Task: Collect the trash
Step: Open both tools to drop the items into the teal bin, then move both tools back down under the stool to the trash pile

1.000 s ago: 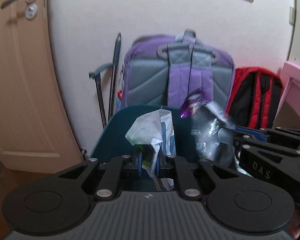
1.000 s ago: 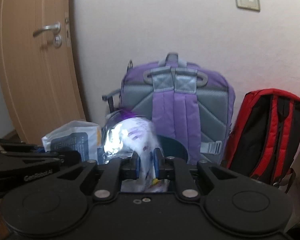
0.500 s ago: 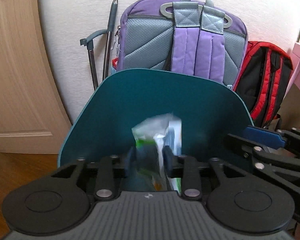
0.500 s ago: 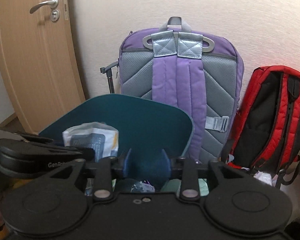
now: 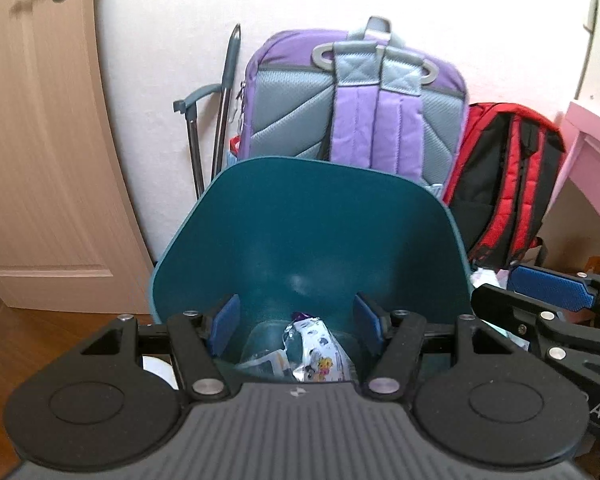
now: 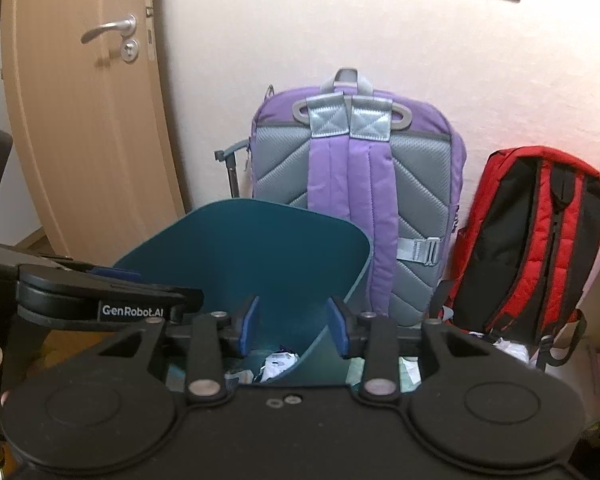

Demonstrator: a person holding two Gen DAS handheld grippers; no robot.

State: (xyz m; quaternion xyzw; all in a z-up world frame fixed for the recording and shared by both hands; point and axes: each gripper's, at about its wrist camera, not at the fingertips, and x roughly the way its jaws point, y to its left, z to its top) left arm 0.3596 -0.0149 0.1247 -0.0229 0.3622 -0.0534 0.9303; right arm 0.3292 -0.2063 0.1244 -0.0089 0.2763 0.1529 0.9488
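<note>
A teal bin with its lid (image 5: 312, 232) raised stands in front of me; it also shows in the right wrist view (image 6: 244, 248). Inside lie a silvery purple wrapper (image 5: 316, 356) and a white and blue packet (image 5: 266, 362); the wrappers also show in the right wrist view (image 6: 278, 362). My left gripper (image 5: 296, 324) is open and empty just above the bin's mouth. My right gripper (image 6: 294, 326) is open and empty over the bin's right side. The right gripper also shows at the right of the left wrist view (image 5: 548, 292).
A purple and grey backpack (image 5: 356, 112) leans on the wall behind the bin, a red and black backpack (image 5: 508, 176) to its right. A grey pole (image 5: 224, 96) stands left of it. A wooden door (image 5: 40, 140) is at left. Pink furniture (image 5: 592, 152) is at right.
Both grippers have opened and dropped their trash into the bin: the white packet from the left, the silvery purple wrapper from the right. The bin's lid has come into full view.
</note>
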